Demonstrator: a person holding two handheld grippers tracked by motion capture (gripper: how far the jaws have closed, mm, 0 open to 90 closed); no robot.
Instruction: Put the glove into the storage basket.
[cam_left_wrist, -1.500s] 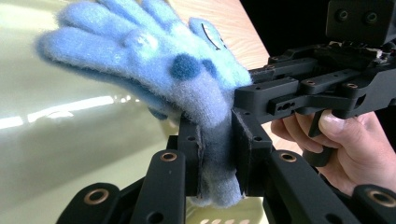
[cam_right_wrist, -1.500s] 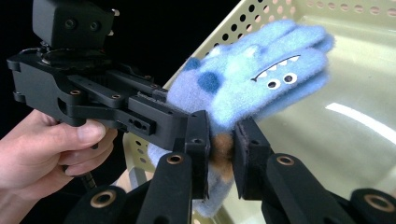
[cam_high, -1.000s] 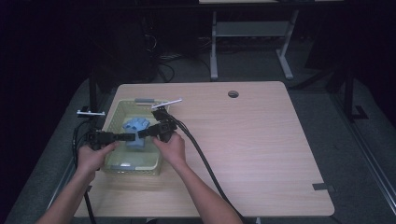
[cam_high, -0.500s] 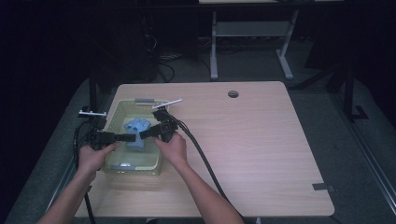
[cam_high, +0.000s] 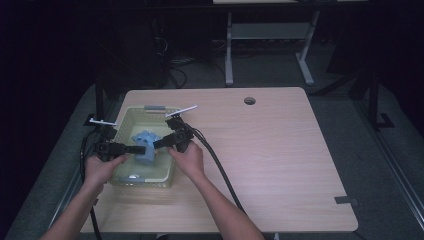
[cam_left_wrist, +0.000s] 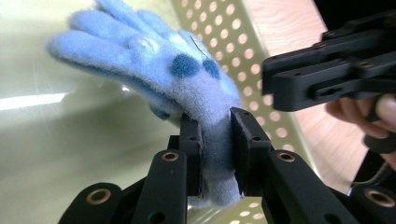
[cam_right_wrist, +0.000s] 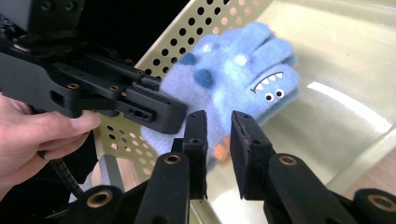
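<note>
A fuzzy blue glove (cam_high: 145, 151) with dark blue spots and a monster face hangs over the pale green perforated basket (cam_high: 150, 108). My left gripper (cam_high: 142, 149) comes in from the left and is shut on the glove's cuff (cam_left_wrist: 215, 158); the glove's fingers (cam_left_wrist: 140, 42) point away from it. My right gripper (cam_high: 156, 144) comes in from the right. Its jaws (cam_right_wrist: 218, 126) stand a narrow gap apart just short of the glove (cam_right_wrist: 233, 74), pressing on nothing. The left gripper (cam_right_wrist: 173, 112) also shows in the right gripper view, and the right gripper (cam_left_wrist: 271, 81) in the left gripper view.
The basket sits at the left of a wooden table (cam_high: 280, 150) with a cable hole (cam_high: 249, 100) near its far edge. Black cables (cam_high: 220, 165) trail from both grippers. A small pale object (cam_high: 133, 176) lies in the basket's near end. Desk legs stand beyond the table.
</note>
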